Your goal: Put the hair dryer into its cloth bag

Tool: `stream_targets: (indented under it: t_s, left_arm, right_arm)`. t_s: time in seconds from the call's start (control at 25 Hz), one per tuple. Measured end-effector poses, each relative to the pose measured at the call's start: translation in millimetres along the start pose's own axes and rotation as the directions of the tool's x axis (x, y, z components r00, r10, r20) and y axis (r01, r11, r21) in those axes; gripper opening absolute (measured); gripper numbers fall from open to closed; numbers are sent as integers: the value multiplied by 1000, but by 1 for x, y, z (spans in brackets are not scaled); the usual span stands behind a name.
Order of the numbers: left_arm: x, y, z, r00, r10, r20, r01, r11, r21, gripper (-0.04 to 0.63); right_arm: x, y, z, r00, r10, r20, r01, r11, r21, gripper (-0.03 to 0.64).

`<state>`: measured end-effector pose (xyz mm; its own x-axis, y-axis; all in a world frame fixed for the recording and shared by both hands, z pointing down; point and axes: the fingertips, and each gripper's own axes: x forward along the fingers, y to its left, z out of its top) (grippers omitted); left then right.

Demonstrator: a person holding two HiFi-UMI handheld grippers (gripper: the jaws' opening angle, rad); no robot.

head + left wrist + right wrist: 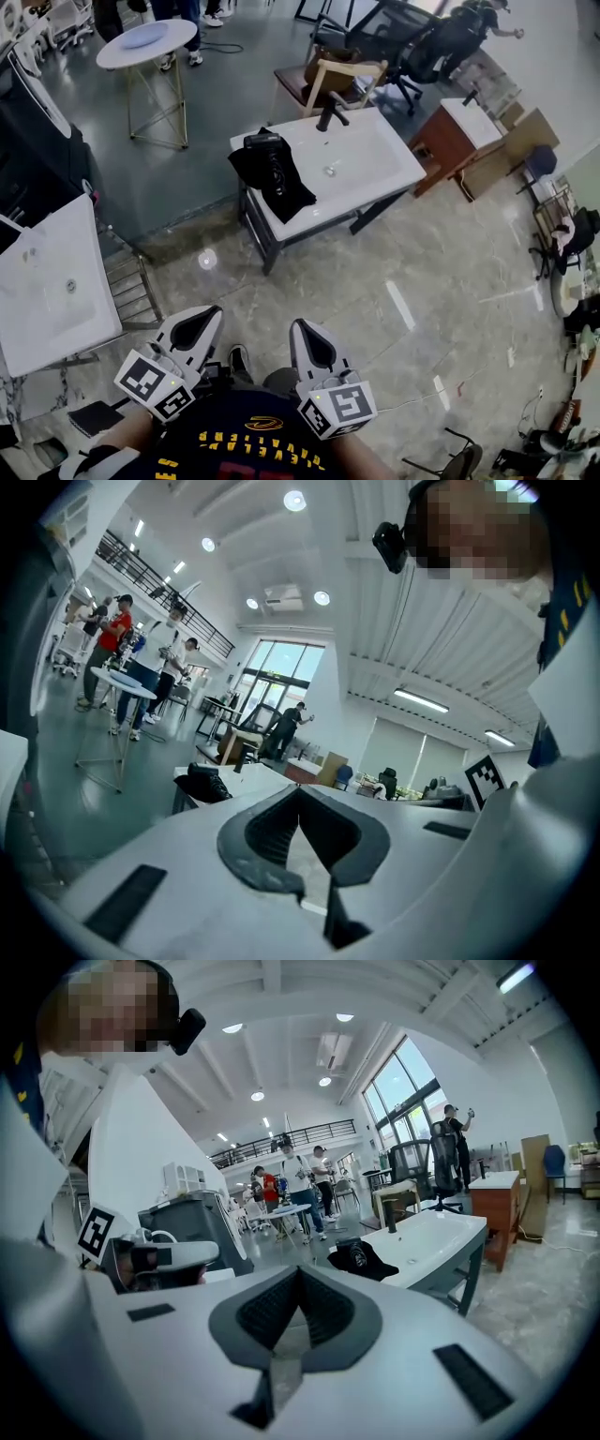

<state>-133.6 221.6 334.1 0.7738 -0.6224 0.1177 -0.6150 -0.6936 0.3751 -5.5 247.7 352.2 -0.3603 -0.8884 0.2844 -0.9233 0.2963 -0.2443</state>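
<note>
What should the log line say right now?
left gripper: shut, empty | right gripper: shut, empty | bag: on sink, untouched

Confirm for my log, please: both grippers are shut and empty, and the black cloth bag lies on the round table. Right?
One error: the head view shows the black cloth bag draped over one end of the white sink, not on the round table. The left gripper and right gripper are shut and empty, as stated.

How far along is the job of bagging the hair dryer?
Nothing looks done yet. The black bag lies on the white sink. In hand: nothing; the left gripper and right gripper are shut, empty, well short of it. Left: reaching it, filling the bag.
</note>
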Motion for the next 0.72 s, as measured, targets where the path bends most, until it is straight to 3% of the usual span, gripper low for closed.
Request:
stream_targets:
  t_s: [0.32, 0.72]
  left_arm:
    - [44, 16, -12, 995, -71, -75, 73, 997, 22, 3]
    - [121, 60, 3, 994, 9, -105, -7, 1000, 16, 3]
  right_arm:
    - [41, -25, 0, 999, -9, -31, 9, 1000, 21, 8]
    - [120, -78, 35, 996, 80, -29, -79, 997, 23, 8]
